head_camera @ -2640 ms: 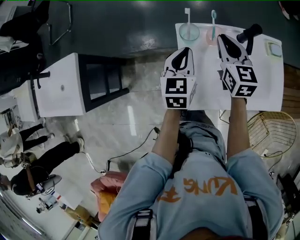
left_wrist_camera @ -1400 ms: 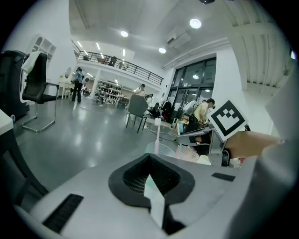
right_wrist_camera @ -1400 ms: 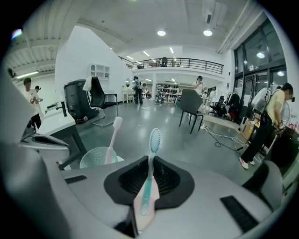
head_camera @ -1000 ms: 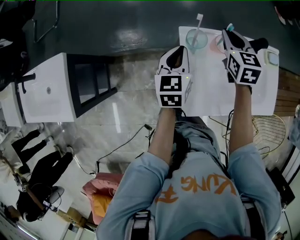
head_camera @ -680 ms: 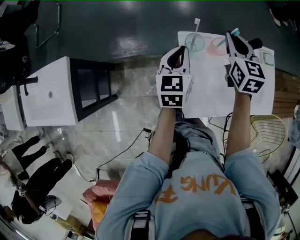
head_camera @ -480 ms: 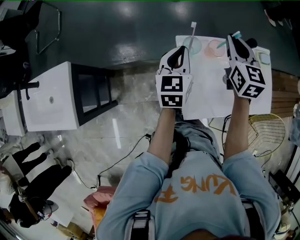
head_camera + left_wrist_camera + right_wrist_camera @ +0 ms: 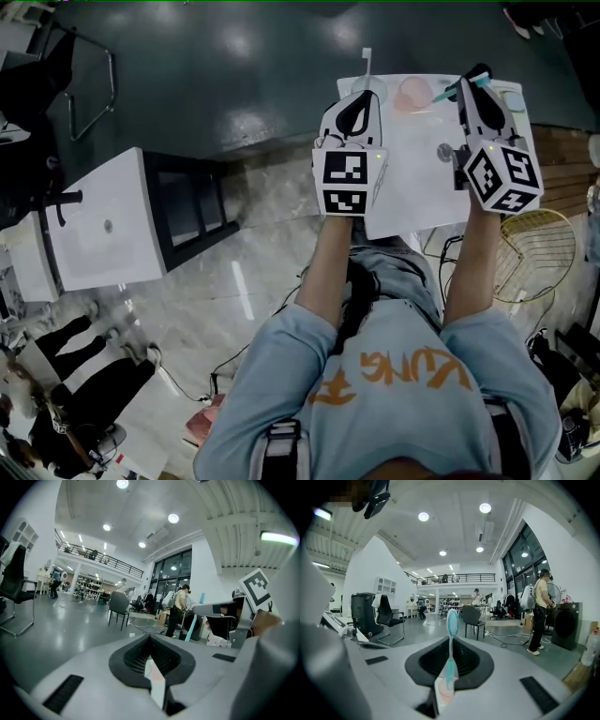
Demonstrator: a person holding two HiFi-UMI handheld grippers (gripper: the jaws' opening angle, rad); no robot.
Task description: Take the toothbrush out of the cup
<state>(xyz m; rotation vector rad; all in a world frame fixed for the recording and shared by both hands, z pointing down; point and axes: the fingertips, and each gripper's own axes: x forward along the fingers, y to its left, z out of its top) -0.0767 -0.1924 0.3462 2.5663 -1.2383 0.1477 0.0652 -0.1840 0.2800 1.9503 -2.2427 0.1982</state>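
A teal toothbrush (image 7: 448, 91) is clamped in my right gripper (image 7: 472, 82), which is shut on it above the white table (image 7: 412, 187). The brush hangs clear of the pink cup (image 7: 412, 92), just right of it. In the right gripper view the toothbrush (image 7: 451, 634) stands upright between the jaws of the right gripper (image 7: 449, 665). My left gripper (image 7: 361, 97) is shut and holds nothing, near a clear cup (image 7: 368, 94) with a white toothbrush (image 7: 366, 62) in it. The left gripper (image 7: 151, 667) view shows its jaws shut and the teal toothbrush (image 7: 192, 624) off to the right.
A small round object (image 7: 443, 152) lies on the table, and a small container (image 7: 514, 97) sits at its far right. A wire basket (image 7: 525, 258) stands on the floor to the right, a white cabinet (image 7: 103, 225) to the left. People stand at lower left.
The right gripper closed on the teal toothbrush in the pink cup, then lifted it out and drew it back to the right. The left gripper stayed shut near the clear cup.
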